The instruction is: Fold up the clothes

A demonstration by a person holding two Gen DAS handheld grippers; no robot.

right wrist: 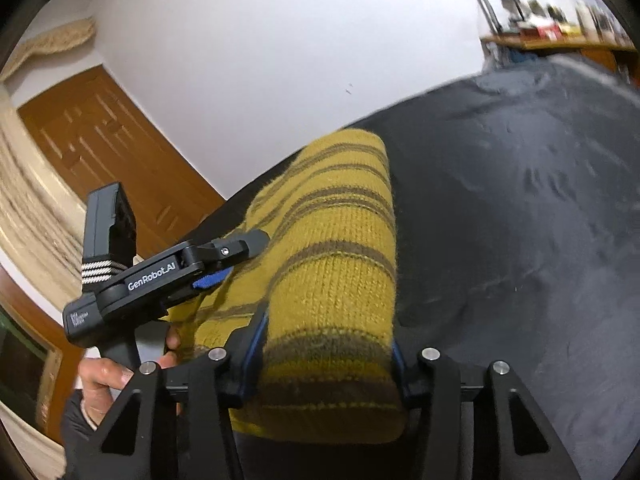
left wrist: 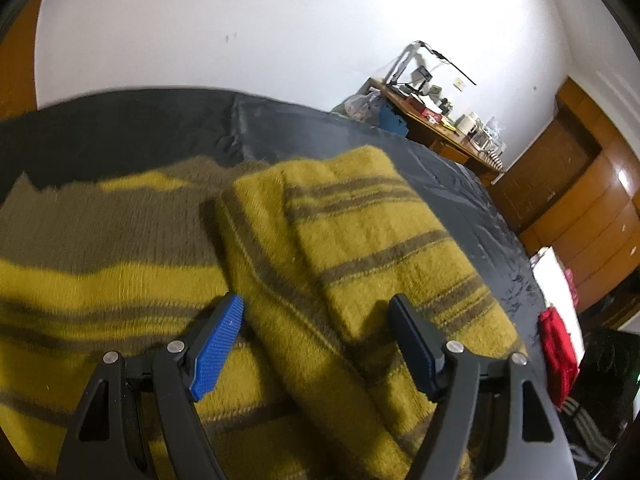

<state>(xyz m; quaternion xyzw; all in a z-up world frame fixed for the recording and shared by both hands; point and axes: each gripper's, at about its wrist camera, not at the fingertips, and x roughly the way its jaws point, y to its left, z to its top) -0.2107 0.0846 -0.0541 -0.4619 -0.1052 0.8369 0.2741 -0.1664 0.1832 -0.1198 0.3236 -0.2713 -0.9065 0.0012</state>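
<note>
The mustard-and-brown striped sweater [left wrist: 340,240] lies on the dark sheet [left wrist: 460,184], its folded sleeve stretched lengthwise away from the grippers toward the white wall. The right gripper [right wrist: 328,364] has that folded end between its fingers, both pads pressed against the knit. The left gripper [left wrist: 316,320] hangs over the sweater's body with its jaws spread wide, the fabric beneath them and nothing between.
</note>
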